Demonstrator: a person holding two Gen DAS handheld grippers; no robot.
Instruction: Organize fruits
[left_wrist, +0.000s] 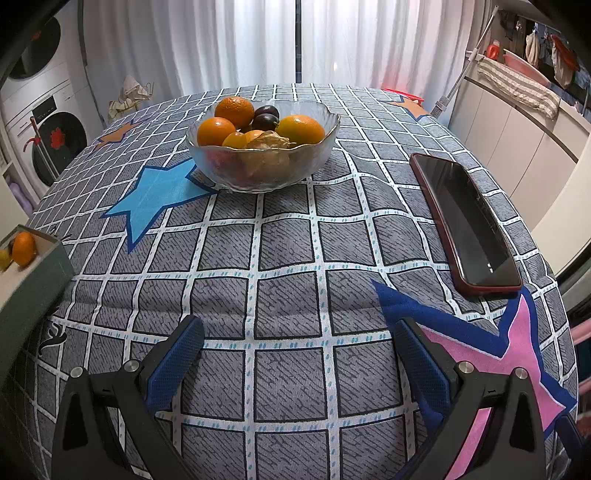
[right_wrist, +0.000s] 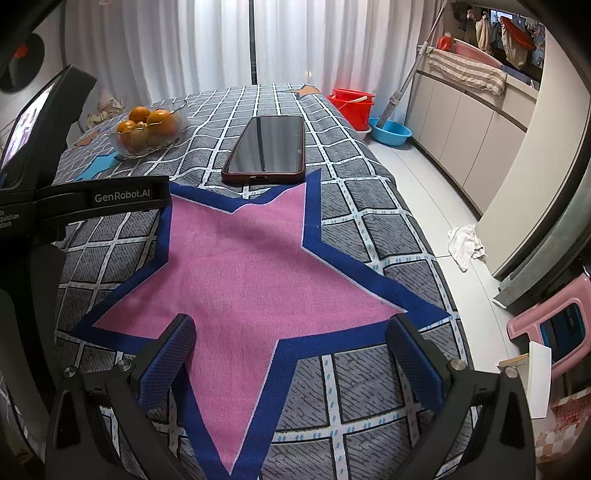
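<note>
A glass bowl (left_wrist: 263, 173) stands at the far middle of the table, holding oranges (left_wrist: 300, 129), dark plums (left_wrist: 264, 121) and a papery husked fruit (left_wrist: 266, 141). It also shows far left in the right wrist view (right_wrist: 147, 146). A box (left_wrist: 35, 275) at the left edge holds another orange (left_wrist: 23, 249) and a small yellow fruit. My left gripper (left_wrist: 299, 330) is open and empty, low over the checked cloth, well short of the bowl. My right gripper (right_wrist: 291, 328) is open and empty over the pink star (right_wrist: 243, 273).
A phone in a red case (left_wrist: 466, 221) lies on the right of the table, also seen in the right wrist view (right_wrist: 266, 149). The left gripper's body (right_wrist: 85, 201) is at the left. Red buckets (right_wrist: 351, 105), a blue basin and a pink stool (right_wrist: 546, 325) stand on the floor to the right.
</note>
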